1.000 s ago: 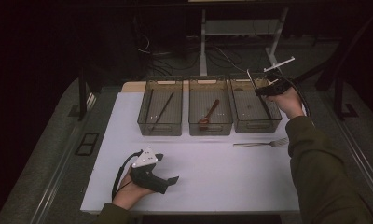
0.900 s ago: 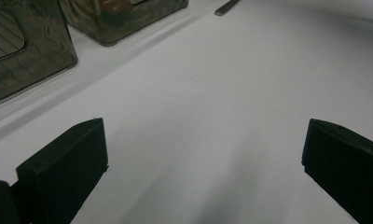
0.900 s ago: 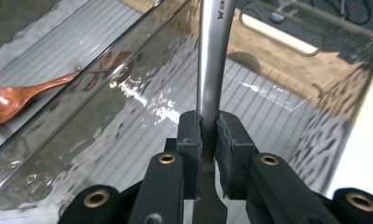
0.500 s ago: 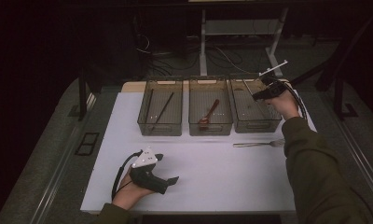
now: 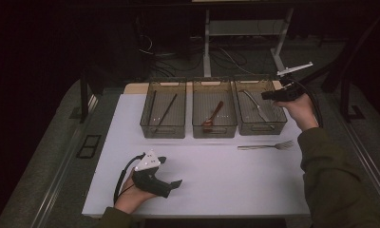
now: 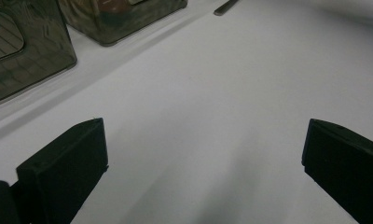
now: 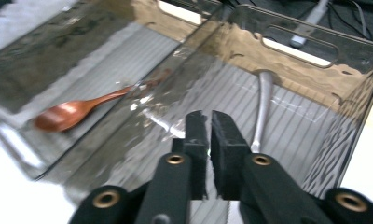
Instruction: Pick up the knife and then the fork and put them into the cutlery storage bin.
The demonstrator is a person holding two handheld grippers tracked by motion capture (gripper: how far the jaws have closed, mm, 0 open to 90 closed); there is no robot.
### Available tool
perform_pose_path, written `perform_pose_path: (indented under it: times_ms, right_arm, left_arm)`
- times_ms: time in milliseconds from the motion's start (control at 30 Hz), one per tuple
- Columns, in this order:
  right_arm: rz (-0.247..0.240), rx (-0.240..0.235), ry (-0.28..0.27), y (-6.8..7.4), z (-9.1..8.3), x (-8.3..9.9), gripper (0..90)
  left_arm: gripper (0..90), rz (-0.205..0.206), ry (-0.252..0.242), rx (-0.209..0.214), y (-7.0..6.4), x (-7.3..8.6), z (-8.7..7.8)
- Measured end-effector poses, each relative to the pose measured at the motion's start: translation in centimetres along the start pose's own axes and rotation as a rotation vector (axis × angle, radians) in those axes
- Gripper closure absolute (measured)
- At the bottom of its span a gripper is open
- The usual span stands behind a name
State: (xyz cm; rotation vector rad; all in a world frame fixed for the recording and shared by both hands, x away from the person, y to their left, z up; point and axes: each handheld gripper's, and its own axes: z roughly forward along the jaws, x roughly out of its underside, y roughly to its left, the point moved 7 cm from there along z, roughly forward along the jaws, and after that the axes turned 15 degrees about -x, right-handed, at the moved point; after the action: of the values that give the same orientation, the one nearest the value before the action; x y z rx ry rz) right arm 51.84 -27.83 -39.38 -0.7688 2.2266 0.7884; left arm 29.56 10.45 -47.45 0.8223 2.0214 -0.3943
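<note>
The fork (image 5: 269, 146) lay crosswise on the worktop (image 5: 226, 180), toward the person from the closed, empty right claw (image 5: 265, 96) (nearer than the open left claw (image 5: 176, 183)) above the right-hand bin (image 5: 273, 128).

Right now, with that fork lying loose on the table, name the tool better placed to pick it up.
Right. The right tool hovers over the right bin, directly behind the fork. It is shut and must open. The left tool, though open, rests at the near left, farther away.
</note>
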Motion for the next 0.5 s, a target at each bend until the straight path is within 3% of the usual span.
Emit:
perform_pose_path:
  times_ms: [267,500]
  right_arm:
    - [-0.058,-0.008,0.032,2.7,-2.2,1.9,89.0]
    - [-0.077,-0.009,0.068,3.5,-2.8,4.6,89.0]
  left_arm:
    - [0.0,0.001,0.000,-0.002,-0.1,0.0,0.0]
    - [0.0,-0.002,0.000,-0.002,-0.1,0.0,0.0]
